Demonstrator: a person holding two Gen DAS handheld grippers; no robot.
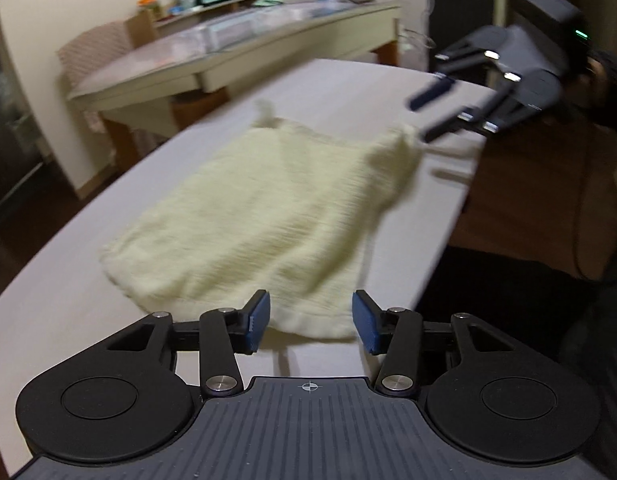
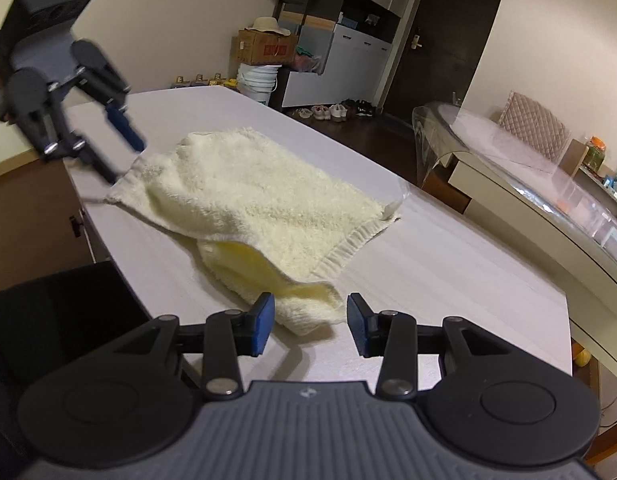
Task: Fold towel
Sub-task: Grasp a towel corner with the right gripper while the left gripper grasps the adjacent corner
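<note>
**Towel folded once, both grippers off the cloth**

Towel [image 2: 244, 200] lies on table [image 2: 448, 280], approx. mid-surface, nearer the edge by the person. Pale cream, fluffy. It reads as doubled: in right wrist view a lower layer shows under the top layer at the near corner, w/ a loose flap lifted there. Ribbed hem seen along one side. Fold is rough, edges not lined up, some bulge in the middle.

Left gripper [image 1: 311, 322]: jaws part open, nothing held. Towel edge sits just ahead of and between the pads, but no pad is seen pressing on it. Same gripper is seen blurred in right wrist view, at the far towel corner, tips near the cloth; contact can't be told there.

Right gripper [image 2: 310, 324]: jaws part open, nothing gripped. Loose towel corner lies between the pads, apart from both. In left wrist view it is seen blurred near the opposite corner.

Step judged: first fold laid down and let go; grips being reset for a 2nd fold or a tidy-up.

Next move calls for: each gripper closed on a corner through both layers, corners lifted together and carried across evenly. Loose flap by the right gripper should be caught, else layers may slip apart.
</note>
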